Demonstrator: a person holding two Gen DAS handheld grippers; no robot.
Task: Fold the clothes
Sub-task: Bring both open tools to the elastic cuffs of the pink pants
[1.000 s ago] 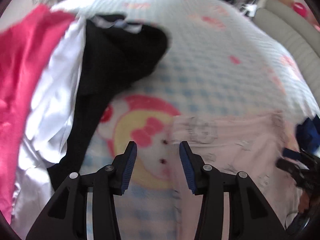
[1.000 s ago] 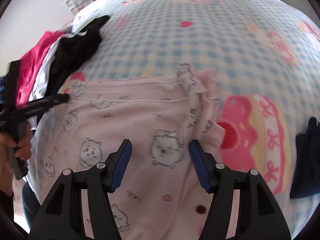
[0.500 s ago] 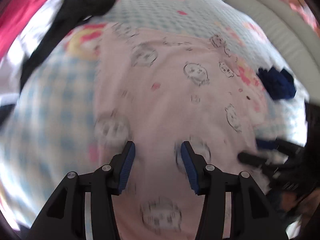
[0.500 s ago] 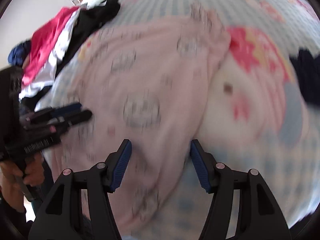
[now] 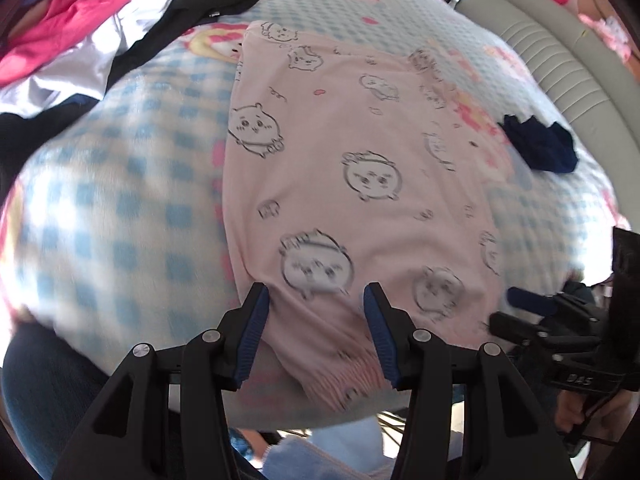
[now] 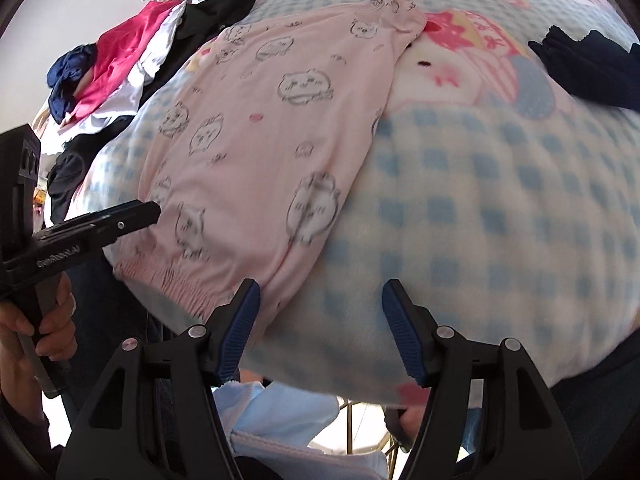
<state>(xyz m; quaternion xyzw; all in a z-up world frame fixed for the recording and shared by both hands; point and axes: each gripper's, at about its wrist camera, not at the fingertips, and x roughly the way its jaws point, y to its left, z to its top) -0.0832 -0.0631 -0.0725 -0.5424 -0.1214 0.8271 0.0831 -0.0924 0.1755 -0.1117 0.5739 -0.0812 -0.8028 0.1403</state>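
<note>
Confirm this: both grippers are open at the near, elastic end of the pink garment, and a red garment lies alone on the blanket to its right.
Not quite: the lone garment right of the pink garment is navy, as the left wrist view shows. Both the left gripper and the right gripper are open at its elastic end.

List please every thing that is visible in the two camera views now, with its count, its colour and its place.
pink pyjama garment: one, pale pink with cartoon animal prints, spread flat on the blanket, ribbed cuff at the near edge
blanket: one, blue and white check with pink cartoon figures, covers the bed
clothes pile: one heap, red, white, black and navy pieces, far left on the bed
dark navy garment: one, crumpled, right of the pink garment
grey padded edge: one, far right of the bed
left gripper: black with blue pads, open over the cuff
right gripper: black with blue pads, open at the garment's right near corner
hand: one, holds the left gripper's handle
</note>
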